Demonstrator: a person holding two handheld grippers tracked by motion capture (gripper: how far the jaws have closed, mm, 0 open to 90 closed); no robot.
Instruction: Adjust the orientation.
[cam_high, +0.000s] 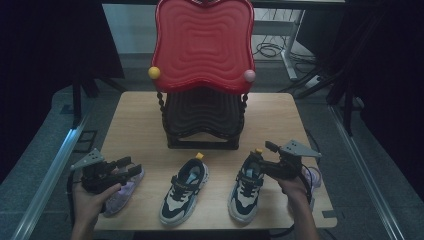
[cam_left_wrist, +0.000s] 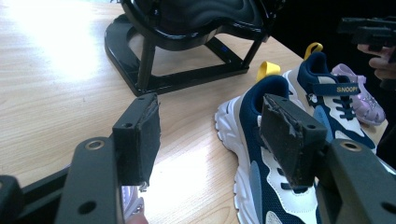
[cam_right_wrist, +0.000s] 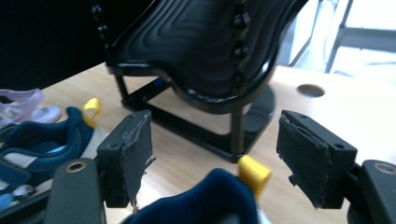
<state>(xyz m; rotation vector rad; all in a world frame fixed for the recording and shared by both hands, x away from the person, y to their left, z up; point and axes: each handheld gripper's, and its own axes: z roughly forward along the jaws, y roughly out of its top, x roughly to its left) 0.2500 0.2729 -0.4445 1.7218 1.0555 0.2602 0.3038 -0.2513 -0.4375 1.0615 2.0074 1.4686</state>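
Two navy-and-white sneakers stand side by side at the table's front: the left sneaker (cam_high: 183, 191) (cam_left_wrist: 247, 107) (cam_right_wrist: 42, 140) and the right sneaker (cam_high: 247, 187) (cam_left_wrist: 331, 98). My left gripper (cam_high: 131, 166) (cam_left_wrist: 215, 140) hovers open over a purple sandal (cam_high: 125, 192), pointing toward the left sneaker with nothing between its pads. My right gripper (cam_high: 257, 155) (cam_right_wrist: 215, 154) is open just above the right sneaker's heel (cam_right_wrist: 210, 196), whose yellow pull loop (cam_right_wrist: 254, 175) sits between the jaws without touching them.
A two-tier shoe rack with a red top shelf (cam_high: 202, 42) and a black lower shelf (cam_high: 202, 117) (cam_left_wrist: 173, 70) (cam_right_wrist: 210, 51) stands at the table's middle back. A second purple sandal (cam_high: 312, 177) (cam_left_wrist: 359, 98) lies at the right edge. Bare wood lies left of the rack.
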